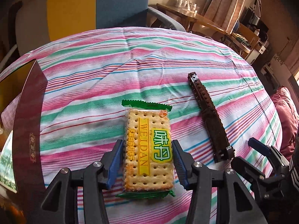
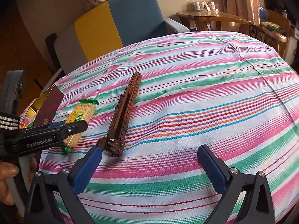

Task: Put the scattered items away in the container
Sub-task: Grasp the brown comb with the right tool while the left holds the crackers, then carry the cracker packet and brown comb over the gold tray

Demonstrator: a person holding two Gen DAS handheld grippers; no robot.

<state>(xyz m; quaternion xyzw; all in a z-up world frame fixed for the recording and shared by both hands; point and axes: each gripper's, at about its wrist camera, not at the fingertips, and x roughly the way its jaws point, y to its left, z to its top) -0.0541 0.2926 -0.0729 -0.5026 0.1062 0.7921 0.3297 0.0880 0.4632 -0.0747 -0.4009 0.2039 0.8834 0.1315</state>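
A packet of crackers [image 1: 148,145] with green ends lies on the striped cloth. My left gripper [image 1: 147,145] straddles it, one blue pad close on each side, jaws not visibly pressing. The packet also shows in the right wrist view [image 2: 80,115], partly behind the left gripper [image 2: 74,127]. A long brown brick-built piece [image 1: 210,115] lies to its right; it also shows in the right wrist view [image 2: 124,115]. My right gripper [image 2: 149,155] is open and empty, its left fingertip beside the piece's near end. A dark red box [image 1: 28,130] with a gold inside stands at the left.
The striped cloth [image 2: 205,93] covers a rounded table. A blue and yellow chair [image 2: 119,20] stands behind it. A wooden table [image 2: 214,16] with glassware is at the back right. The right gripper shows at the lower right of the left wrist view [image 1: 261,160].
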